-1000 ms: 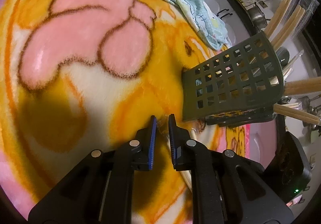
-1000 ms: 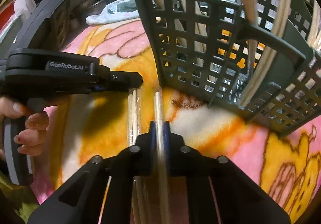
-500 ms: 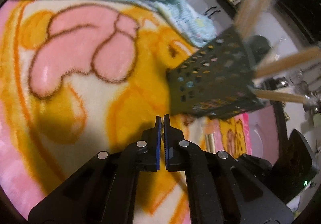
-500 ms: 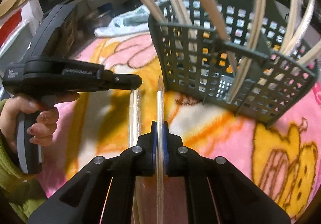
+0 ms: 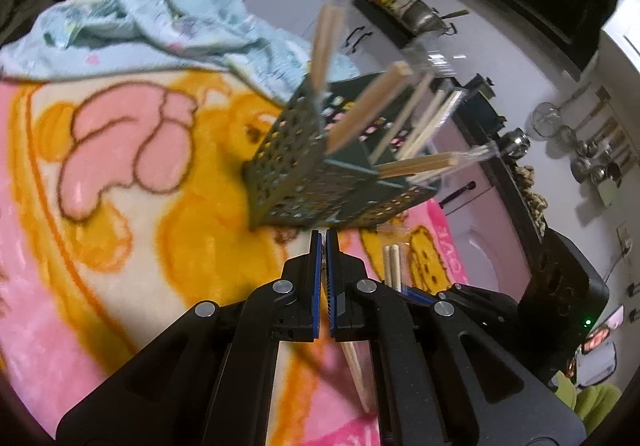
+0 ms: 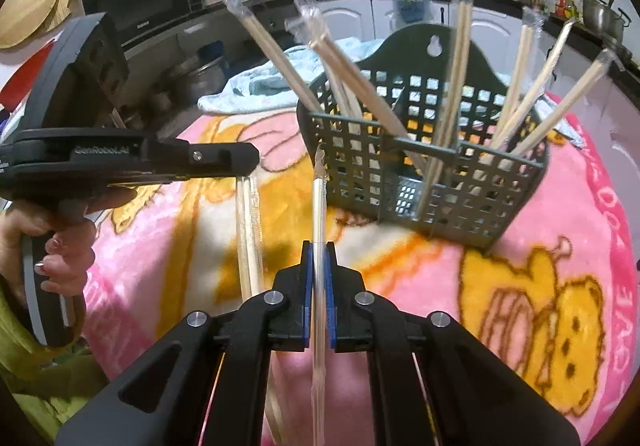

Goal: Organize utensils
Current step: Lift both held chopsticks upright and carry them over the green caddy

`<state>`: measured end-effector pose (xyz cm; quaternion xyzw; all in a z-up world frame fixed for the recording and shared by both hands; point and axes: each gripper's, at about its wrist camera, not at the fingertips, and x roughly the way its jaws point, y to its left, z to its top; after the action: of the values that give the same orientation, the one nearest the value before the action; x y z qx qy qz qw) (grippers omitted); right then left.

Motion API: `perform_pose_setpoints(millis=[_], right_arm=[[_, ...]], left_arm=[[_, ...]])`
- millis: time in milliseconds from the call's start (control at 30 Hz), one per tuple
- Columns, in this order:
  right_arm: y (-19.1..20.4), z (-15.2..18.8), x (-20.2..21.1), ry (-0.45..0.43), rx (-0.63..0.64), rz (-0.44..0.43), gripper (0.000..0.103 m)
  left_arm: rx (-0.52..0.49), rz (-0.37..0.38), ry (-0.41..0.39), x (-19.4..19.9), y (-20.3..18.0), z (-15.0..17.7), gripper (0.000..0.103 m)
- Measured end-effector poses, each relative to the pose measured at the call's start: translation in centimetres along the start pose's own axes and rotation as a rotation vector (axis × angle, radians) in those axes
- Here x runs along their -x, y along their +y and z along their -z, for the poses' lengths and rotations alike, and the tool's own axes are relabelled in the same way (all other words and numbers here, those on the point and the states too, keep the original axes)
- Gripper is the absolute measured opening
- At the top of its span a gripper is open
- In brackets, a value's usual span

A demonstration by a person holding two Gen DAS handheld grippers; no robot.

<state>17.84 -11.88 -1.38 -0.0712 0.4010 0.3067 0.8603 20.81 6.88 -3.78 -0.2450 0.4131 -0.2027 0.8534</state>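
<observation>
Wrapped chopsticks [image 6: 456, 94] upright in green basket [image 6: 424, 174]

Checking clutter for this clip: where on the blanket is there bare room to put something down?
Free: the blanket left of the green basket, below the blue cloth; also the pink corner in front of the basket. Crowded: the strip before the basket, where both tongs carry wrapped chopsticks.

"GenRobot.AI" stands in pale letters along the side of the left gripper [image 6: 248, 162]. Far left, the black microwave [image 6: 140, 6] carries a small brand word, too blurred to read. Pink lettering edges the blanket [image 6: 612, 214] at right, unreadable.
</observation>
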Motion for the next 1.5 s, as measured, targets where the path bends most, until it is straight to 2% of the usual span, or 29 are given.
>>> perform_pose_setpoints(millis=[267,633,1067,1500], right_arm=[[-1.0,0.7,3.3,-0.062,-0.023,0.029,0.006],[-2.6,-0.5,6.8,-0.184,-0.055,0.065,0.006],[-3.8,-4.1,11.1,-0.386,-0.076,0.102,0.006],[-4.8,-6.8,12.9,-0.495,-0.062,0.123,0.006]], left_arm=[[-0.074,0.047,-0.025,0.9,-3.8,-0.6,0.000],[-0.182,0.110,-0.071,1.8,-9.3,-2.2,0.000],[-0.274,0.153,-0.145,3.6,-14.3,-5.2,0.000],[-0.357,0.161,-0.246,6.4,-18.2,-9.0,0.000]])
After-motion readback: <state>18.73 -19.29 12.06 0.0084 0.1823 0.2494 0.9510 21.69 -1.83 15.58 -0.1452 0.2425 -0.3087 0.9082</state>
